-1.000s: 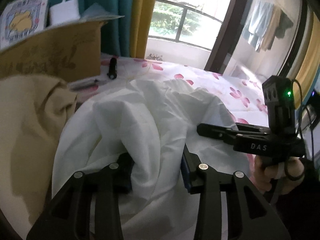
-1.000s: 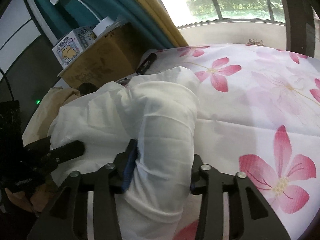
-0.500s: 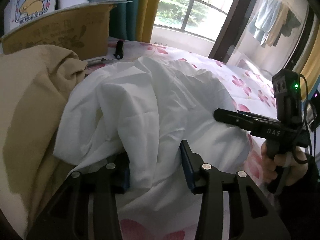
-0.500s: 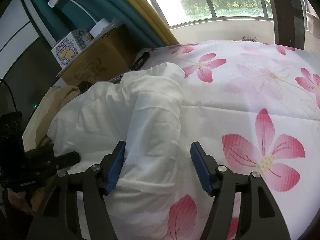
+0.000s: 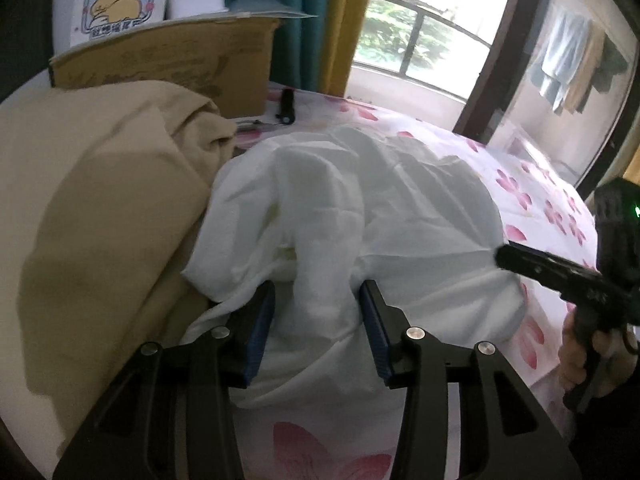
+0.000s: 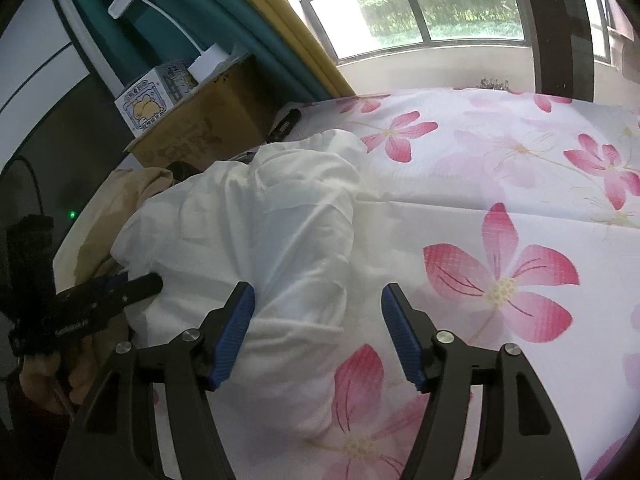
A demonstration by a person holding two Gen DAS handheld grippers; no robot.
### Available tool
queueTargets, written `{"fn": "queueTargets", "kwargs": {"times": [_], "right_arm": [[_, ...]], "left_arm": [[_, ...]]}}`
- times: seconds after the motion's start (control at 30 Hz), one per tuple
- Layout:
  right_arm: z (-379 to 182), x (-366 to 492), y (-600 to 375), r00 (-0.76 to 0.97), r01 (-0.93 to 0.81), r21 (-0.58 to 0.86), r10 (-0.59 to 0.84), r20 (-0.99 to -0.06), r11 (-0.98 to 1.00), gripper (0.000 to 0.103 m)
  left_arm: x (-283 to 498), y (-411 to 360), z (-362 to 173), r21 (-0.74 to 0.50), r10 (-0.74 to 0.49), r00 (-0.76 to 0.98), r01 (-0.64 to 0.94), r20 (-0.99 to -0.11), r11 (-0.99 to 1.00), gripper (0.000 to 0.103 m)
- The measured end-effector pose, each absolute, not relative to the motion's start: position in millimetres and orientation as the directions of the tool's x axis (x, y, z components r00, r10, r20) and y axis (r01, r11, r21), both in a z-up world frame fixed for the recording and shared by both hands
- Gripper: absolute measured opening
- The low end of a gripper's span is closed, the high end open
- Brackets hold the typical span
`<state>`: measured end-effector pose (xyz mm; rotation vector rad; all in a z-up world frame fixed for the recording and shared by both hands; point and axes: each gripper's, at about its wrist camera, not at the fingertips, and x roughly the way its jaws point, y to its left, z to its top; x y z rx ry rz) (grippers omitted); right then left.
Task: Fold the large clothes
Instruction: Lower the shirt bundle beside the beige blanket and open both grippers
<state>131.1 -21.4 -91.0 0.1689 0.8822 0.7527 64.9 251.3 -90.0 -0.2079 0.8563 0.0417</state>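
A crumpled white garment (image 5: 360,216) lies bunched on a bed covered by a floral sheet (image 6: 500,200) with pink blossoms. The left tongs (image 5: 318,320) stand partly apart, with a ridge of the white cloth rising between the blue pads (image 5: 260,320); the cloth fills most of the gap, but the pads do not visibly pinch it. The right tongs (image 6: 318,320) are spread wider: the left-hand pad touches the garment's edge (or sits just against it), while the other pad stands over bare sheet, so nothing is gripped. Each tool is held by a hand (image 5: 580,356) seen at the frame edge. Beside the white garment, on the left tongs' side, sits a heap of tan fabric (image 5: 100,200). Behind it stands a cardboard box (image 5: 168,68), with a small black object (image 5: 286,106) lying on the sheet near it.
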Motion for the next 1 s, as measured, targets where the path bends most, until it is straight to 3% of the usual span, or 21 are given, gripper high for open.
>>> {"fn": "queueTargets", "kwargs": {"times": [0.2, 1.0], "right_arm": [[-96.7, 129.7, -33.5, 0.388, -0.513, 0.444, 0.660, -0.643, 0.735, 0.066], [-98.3, 102.0, -85.6, 0.406, -0.482, 0.434, 0.633, -0.660, 0.761, 0.066]], "left_arm": [[66.3, 243.6, -89.7, -0.108, 0.011, 0.646, -0.145, -0.763, 0.983, 0.047], [32.4, 227.1, -74.6, -0.084, 0.110, 0.677, -0.247, -0.728, 0.965, 0.047]]}}
